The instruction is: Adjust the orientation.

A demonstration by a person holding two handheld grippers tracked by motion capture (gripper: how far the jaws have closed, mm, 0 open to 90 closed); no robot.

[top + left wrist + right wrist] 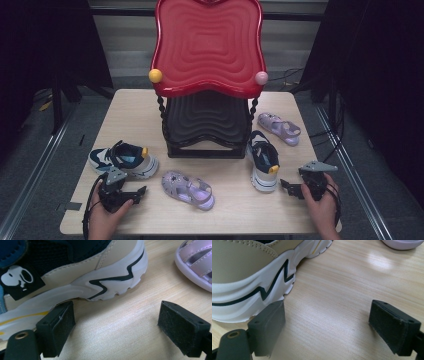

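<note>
While both hands rest low at the near edge of the table, we note each gripper with its jaws spread wide and only bare wood between the pads. The left gripper sits at the near left, held by the left hand, pointing right; the left sneaker lies just beyond it, touching nothing of the claw that we can make out. In the left gripper view, that sneaker fills the upper left, its white sole with a black zigzag line just beside the left pad; whether sole and pad touch, we cannot tell. A lilac sandal lies near, to the right of that gripper, and its edge shows at the upper right of the same view. The right gripper sits at the near right in the right hand, pointing left at the right sneaker, which lies toe toward us. In the right gripper view that sneaker's sole sits just beside the left pad. A second sandal lies farther back on the right. A red two-tier rack stands mid-table between the shoes.
</note>
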